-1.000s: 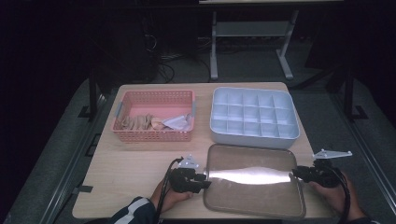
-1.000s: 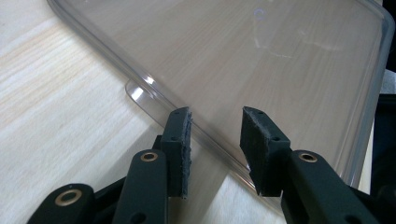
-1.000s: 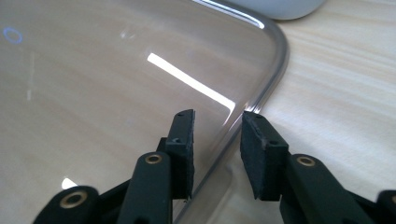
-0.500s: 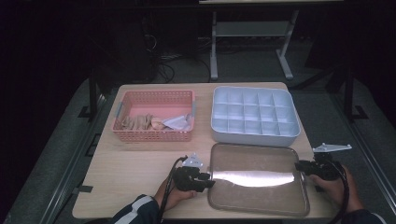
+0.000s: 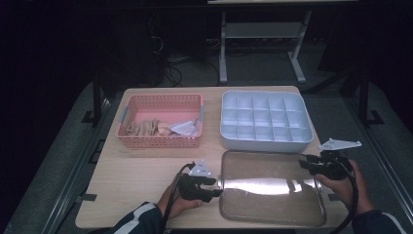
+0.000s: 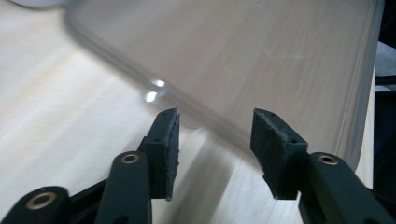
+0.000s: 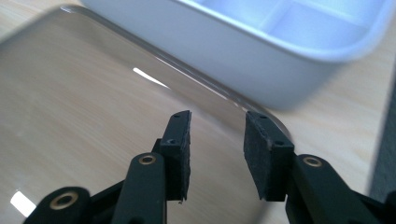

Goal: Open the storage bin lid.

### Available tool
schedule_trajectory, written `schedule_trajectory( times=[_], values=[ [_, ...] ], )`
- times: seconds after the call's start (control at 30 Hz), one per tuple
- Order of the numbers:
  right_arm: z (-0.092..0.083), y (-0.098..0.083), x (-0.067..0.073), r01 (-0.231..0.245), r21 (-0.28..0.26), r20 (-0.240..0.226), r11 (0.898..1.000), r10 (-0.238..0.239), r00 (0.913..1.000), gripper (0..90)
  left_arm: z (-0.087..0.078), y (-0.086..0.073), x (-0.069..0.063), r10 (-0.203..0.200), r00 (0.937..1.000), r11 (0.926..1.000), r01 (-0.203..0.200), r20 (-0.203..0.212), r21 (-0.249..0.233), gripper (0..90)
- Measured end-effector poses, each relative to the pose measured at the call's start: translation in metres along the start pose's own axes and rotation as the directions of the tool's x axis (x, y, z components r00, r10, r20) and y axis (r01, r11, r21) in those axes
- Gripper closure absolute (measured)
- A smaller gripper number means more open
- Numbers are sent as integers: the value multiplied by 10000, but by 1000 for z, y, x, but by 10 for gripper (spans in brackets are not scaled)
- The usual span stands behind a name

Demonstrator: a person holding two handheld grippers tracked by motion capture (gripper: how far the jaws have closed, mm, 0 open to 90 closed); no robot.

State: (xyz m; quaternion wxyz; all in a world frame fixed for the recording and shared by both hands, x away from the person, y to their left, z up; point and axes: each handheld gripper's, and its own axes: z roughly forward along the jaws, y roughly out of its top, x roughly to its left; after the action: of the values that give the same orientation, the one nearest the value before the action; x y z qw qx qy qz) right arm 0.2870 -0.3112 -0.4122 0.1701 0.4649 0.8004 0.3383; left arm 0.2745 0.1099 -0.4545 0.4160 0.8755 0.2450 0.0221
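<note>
Clear plastic, smooth and glossy with rounded corners, makes up the flat lid [image 5: 270,187] lying on the near part of the pale wooden bench [image 5: 136,170], between the two hands. The left claw [image 5: 213,187] sits at the lid's left edge; its jaws have just been opening and stand apart with dark, rough pads [image 6: 173,149], the lid's rim just ahead of them and nothing pressed. The right claw [image 5: 306,165] hovers at the lid's far right corner; its jaws have also just been opening, a gap between them, the lid's rounded corner below and gripped by neither pad.

Just behind the lid stands a white compartment tray [image 5: 265,141], a smooth plastic box divided into a grid of square cells, close to the lid's far edge. To its left, well apart from the lid, a pink latticed basket [image 5: 160,141] holds tan wooden pieces [image 5: 141,128] and a crumpled white wrapper [image 5: 185,128]. Dark floor surrounds the bench.
</note>
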Motion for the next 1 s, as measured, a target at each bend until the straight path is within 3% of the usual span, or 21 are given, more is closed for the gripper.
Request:
schedule_trajectory(
  times=[0.07,0.13,0.3,0.37,0.43,0.47,0.5,0.53,0.57,0.67,0.73,0.9,0.93,1.0],
  values=[
    [3,9,15,368,-181,-399,9992,-375,9985,558,-11,-2,5,423,9980,9990,-415,-466,182,464],
    [4,12,20,528,-319,-603,9981,-547,9967,551,-22,-7,12,723,9943,9970,-699,-778,330,452],
    [14,22,45,1171,-522,-1248,9918,-1228,9846,509,-48,-26,31,350,9896,9990,-307,-1396,330,398],
    [20,26,56,1347,-604,-1439,9890,-1421,9793,492,-56,-34,37,508,9845,9978,-431,-1679,494,373],
    [26,29,67,1523,-734,-1652,9856,-1626,9728,487,-63,-40,42,381,9835,9982,-294,-1770,519,359],
    [32,32,77,1797,-781,-1828,9806,-1913,9644,467,-66,-43,44,240,9844,9989,-168,-1742,428,350],
    [32,32,77,1797,-781,-1828,9806,-1913,9644,467,-69,-46,47,309,9830,9985,-221,-1810,503,350],
    [38,35,87,1994,-803,-2022,9766,-2118,9562,459,-73,-51,51,388,9801,9978,-275,-1946,605,343],
    [38,35,87,1994,-803,-2022,9766,-2118,9562,459,-73,-51,51,388,9801,9978,-275,-1946,605,340],
    [46,39,104,2473,-1127,-2280,9624,-2673,9362,434,-77,-58,57,340,9795,9981,-232,-1986,566,333],
    [49,38,110,2790,-1231,-2314,9524,-3009,9252,418,-79,-61,60,313,9795,9982,-204,-1988,568,326],
    [55,35,117,2995,-1168,-2548,9469,-3200,9125,398,-80,-70,63,160,9800,9974,-16,-1984,726,303],
    [57,33,120,3220,-1208,-2567,9390,-3429,9036,386,-80,-71,64,74,9798,9975,68,-2000,702,295],
    [59,32,123,3341,-1181,-2653,9351,-3540,8968,382,-81,-74,65,-35,9784,9977,175,-2065,659,285]
  ],
)
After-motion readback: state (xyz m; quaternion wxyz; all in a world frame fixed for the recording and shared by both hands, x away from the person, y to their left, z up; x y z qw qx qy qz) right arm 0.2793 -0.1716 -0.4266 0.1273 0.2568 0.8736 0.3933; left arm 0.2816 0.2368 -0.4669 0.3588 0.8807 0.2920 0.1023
